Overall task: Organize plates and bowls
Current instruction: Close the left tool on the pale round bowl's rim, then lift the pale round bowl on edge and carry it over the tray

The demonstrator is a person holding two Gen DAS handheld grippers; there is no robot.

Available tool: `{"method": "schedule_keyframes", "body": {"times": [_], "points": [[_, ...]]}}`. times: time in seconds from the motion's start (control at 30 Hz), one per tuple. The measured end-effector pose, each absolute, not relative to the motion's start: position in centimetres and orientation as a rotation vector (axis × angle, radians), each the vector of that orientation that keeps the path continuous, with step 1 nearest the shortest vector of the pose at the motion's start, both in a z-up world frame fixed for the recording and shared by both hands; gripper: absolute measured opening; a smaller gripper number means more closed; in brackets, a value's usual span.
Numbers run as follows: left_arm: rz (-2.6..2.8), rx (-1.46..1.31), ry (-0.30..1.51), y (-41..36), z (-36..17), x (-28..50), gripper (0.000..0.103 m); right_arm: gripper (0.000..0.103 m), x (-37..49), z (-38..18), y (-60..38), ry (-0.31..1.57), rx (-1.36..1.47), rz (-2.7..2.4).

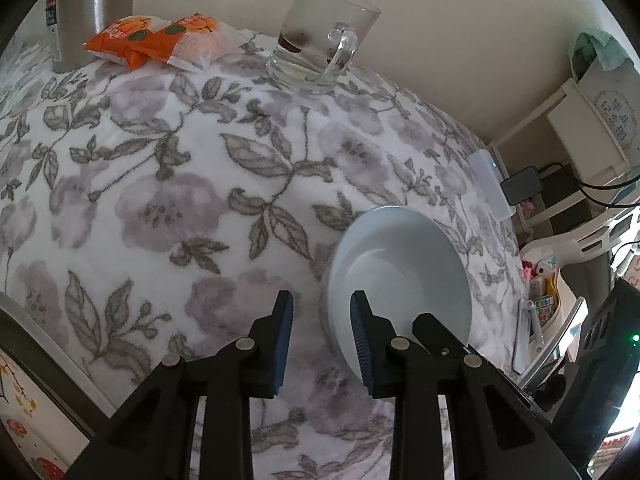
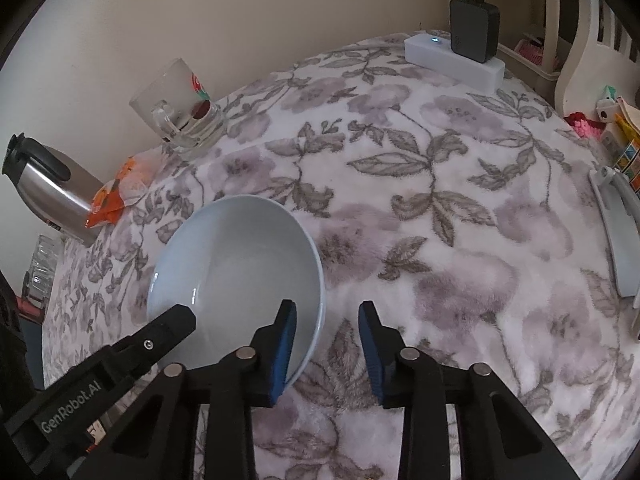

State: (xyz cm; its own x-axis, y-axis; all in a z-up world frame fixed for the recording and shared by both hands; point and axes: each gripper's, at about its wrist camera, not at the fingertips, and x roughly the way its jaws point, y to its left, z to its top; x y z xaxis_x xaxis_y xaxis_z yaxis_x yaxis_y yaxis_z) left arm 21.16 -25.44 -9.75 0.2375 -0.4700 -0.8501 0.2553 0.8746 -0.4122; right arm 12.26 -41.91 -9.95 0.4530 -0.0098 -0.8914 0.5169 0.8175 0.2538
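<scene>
A pale blue bowl (image 1: pixel 400 276) stands upright on the floral cloth; it also shows in the right wrist view (image 2: pixel 236 264). My left gripper (image 1: pixel 322 320) is open, its jaws astride the bowl's left rim: the right finger inside, the left finger outside. My right gripper (image 2: pixel 327 328) is open, its jaws astride the bowl's right rim: the left finger inside, the right finger outside over the cloth. The left gripper's finger (image 2: pixel 168 328) reaches over the bowl's near left rim in the right wrist view.
A glass mug (image 1: pixel 320 36) and orange snack packets (image 1: pixel 156 40) sit at the far edge beside a steel kettle (image 2: pixel 52 196). A white power strip (image 2: pixel 452 60) with a black charger lies far right. A pale curved object (image 2: pixel 620 232) lies at the right edge.
</scene>
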Motion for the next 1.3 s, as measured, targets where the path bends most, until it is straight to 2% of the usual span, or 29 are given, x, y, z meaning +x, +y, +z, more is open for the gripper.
{"method": "schedule_keyframes", "body": {"times": [0.1,0.33,0.47,0.57,0.9,1.3], "points": [[-0.504,-0.202,1.233,-25.6,-9.7,21.1,0.031,0.025,11.9,-10.3,-42.3,1.06,0.562,-0.353],[-0.516,-0.184,1.224,-25.9,-9.7,21.0,0.031,0.019,11.5,-10.5,-42.5,1.044,0.581,-0.337],[-0.539,-0.186,1.224,-26.1,-9.8,21.0,0.019,0.011,11.6,-10.5,-42.1,1.035,0.575,-0.314],[-0.552,-0.206,1.222,-26.1,-9.9,21.0,0.011,0.011,11.7,-10.5,-41.9,1.036,0.561,-0.309],[-0.553,-0.198,1.229,-26.0,-9.6,20.7,0.009,0.011,10.8,-10.1,-41.7,1.029,0.563,-0.301],[-0.592,-0.154,1.191,-26.5,-6.4,18.1,0.009,0.011,8.0,-6.7,-41.7,1.004,0.55,-0.324]]}}
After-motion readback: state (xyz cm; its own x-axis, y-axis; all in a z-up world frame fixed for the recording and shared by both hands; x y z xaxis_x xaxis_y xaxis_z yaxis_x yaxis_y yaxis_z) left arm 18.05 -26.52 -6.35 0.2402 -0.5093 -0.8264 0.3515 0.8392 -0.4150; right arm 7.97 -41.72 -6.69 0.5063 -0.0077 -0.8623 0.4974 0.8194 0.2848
